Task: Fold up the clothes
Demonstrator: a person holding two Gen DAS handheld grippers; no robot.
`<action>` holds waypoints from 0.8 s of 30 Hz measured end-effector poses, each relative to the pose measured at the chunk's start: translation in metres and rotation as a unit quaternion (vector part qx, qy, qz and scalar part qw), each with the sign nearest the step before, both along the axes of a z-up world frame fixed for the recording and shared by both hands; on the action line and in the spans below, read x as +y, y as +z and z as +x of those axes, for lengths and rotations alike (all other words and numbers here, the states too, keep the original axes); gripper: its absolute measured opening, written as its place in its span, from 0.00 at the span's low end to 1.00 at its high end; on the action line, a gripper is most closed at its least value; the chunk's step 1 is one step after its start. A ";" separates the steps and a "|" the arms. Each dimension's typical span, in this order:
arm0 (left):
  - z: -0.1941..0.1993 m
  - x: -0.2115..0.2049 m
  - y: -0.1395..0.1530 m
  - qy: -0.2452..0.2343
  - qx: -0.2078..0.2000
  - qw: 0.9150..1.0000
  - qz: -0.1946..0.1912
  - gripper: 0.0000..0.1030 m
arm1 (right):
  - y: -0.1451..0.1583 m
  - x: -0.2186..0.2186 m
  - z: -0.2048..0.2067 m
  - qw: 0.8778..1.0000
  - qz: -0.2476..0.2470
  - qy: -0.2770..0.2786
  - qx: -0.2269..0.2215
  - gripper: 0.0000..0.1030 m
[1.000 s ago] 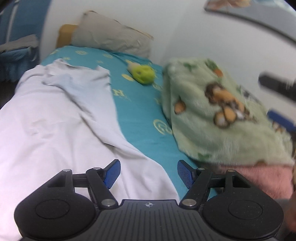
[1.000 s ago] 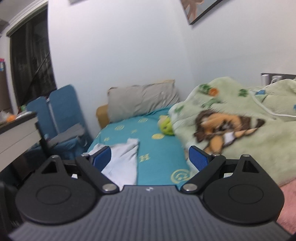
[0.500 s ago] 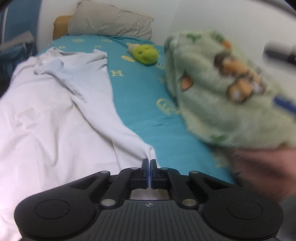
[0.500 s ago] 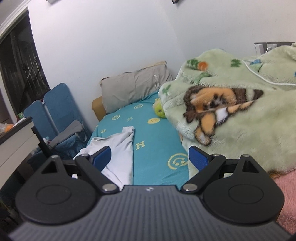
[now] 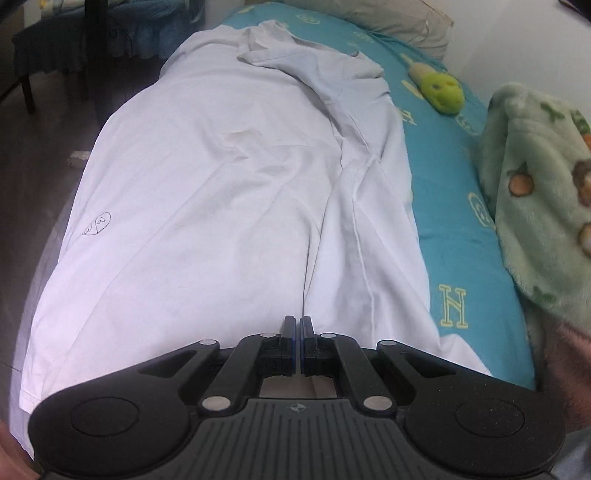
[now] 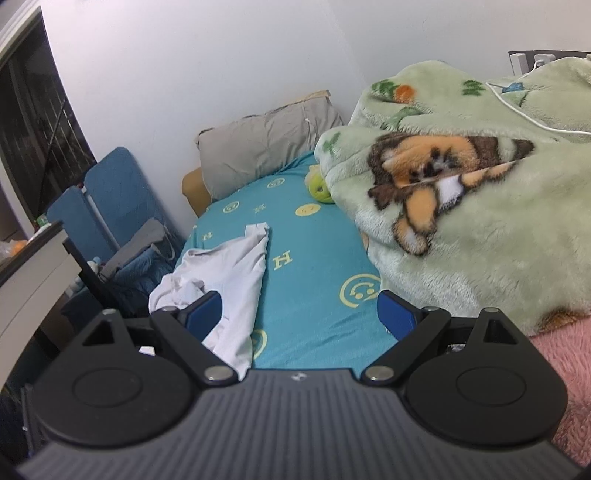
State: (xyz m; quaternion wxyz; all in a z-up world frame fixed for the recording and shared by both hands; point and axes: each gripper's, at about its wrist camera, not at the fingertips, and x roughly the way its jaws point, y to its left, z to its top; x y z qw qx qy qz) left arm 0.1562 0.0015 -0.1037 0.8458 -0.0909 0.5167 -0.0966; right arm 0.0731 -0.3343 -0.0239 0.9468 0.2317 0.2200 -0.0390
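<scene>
We have the white shirt [image 5: 229, 206] spread lengthwise along the bed [image 5: 458, 236], its collar end toward the grey pillow [image 5: 402, 20] and its near hem under our left tongs [image 5: 297, 325]; a second ago those left tongs stood open above the cloth, and now their blue pads are pressed together right at the hem, beside a long crease that runs up the shirt; whether a pinch of fabric is actually caught between them we cannot tell, since the pads meet at the very edge of the cloth. The camera now looks more steeply down on the shirt than before, so we judge the left hand has dropped in for its grasp. Our right tongs [image 6: 301, 312] are spread wide with nothing in them, as they were, hovering over the teal sheet with the shirt's right edge just by the left pad [image 6: 203, 310]; the green blanket [image 6: 480, 206] lies well off to the right. We judge the fold is only starting: the right side needs its own grip on the hem first.
</scene>
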 end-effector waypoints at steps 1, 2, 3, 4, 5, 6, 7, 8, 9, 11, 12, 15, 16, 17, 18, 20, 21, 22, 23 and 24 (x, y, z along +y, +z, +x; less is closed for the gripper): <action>-0.002 -0.002 0.003 -0.004 -0.006 1.000 -0.001 0.09 | -0.001 0.001 0.001 1.000 0.000 0.002 0.004 0.89; -0.005 -0.003 0.008 -0.008 -0.016 1.000 -0.008 0.17 | -0.001 0.001 0.001 1.000 -0.001 0.004 0.007 0.89; -0.009 -0.003 0.012 -0.011 -0.026 0.999 -0.015 0.20 | -0.002 0.002 0.002 1.000 -0.001 0.006 0.010 0.89; -0.012 -0.004 0.017 -0.014 -0.036 0.999 -0.022 0.28 | -0.002 0.002 0.002 1.000 -0.001 0.007 0.011 0.89; -0.015 -0.006 0.022 -0.018 -0.046 0.998 -0.029 0.38 | -0.003 0.002 0.003 1.000 0.000 0.008 0.013 0.90; -0.019 -0.009 0.026 -0.024 -0.055 0.998 -0.036 0.42 | -0.003 0.002 0.003 1.000 0.001 0.008 0.014 0.89; -0.022 -0.012 0.030 -0.030 -0.063 0.997 -0.043 0.47 | -0.004 0.002 0.004 1.000 0.003 0.009 0.016 0.89; -0.025 -0.016 0.033 -0.036 -0.067 0.996 -0.048 0.47 | -0.004 0.003 0.005 1.000 0.004 0.011 0.018 0.89; -0.030 -0.025 0.036 -0.038 -0.072 0.996 -0.049 0.47 | -0.005 0.003 0.005 1.000 0.005 0.012 0.021 0.89; -0.040 -0.035 0.041 -0.044 -0.089 0.994 -0.048 0.48 | -0.006 0.004 0.007 1.000 0.007 0.013 0.025 0.89; -0.044 -0.039 0.044 -0.048 -0.100 0.993 -0.046 0.49 | -0.006 0.004 0.007 1.000 0.006 0.013 0.025 0.89; -0.052 -0.052 0.045 -0.063 -0.108 0.990 -0.058 0.52 | -0.006 0.003 0.007 1.000 0.006 0.011 0.025 0.89; -0.054 -0.056 0.044 -0.067 -0.108 0.990 -0.062 0.52 | -0.006 0.003 0.008 1.000 0.006 0.012 0.025 0.89; -0.055 -0.062 0.041 -0.070 -0.105 0.990 -0.061 0.52 | -0.007 0.004 0.009 1.000 0.005 0.014 0.026 0.89; -0.055 -0.068 0.037 -0.074 -0.104 0.990 -0.058 0.51 | -0.007 0.006 0.010 1.000 0.004 0.016 0.027 0.89; -0.054 -0.082 0.029 -0.093 -0.112 0.988 -0.044 0.51 | -0.008 0.010 0.012 0.999 -0.002 0.020 0.031 0.89; -0.052 -0.091 0.025 -0.098 -0.115 0.988 -0.026 0.51 | -0.008 0.011 0.014 0.999 -0.006 0.022 0.032 0.89; -0.050 -0.100 0.020 -0.099 -0.116 0.988 0.000 0.51 | -0.009 0.014 0.015 0.999 -0.010 0.024 0.034 0.89; -0.047 -0.106 0.013 -0.100 -0.113 0.988 0.025 0.49 | -0.010 0.016 0.016 0.999 -0.014 0.025 0.037 0.89; -0.045 -0.112 0.005 -0.100 -0.110 0.988 0.047 0.45 | -0.011 0.018 0.018 0.999 -0.020 0.026 0.040 0.89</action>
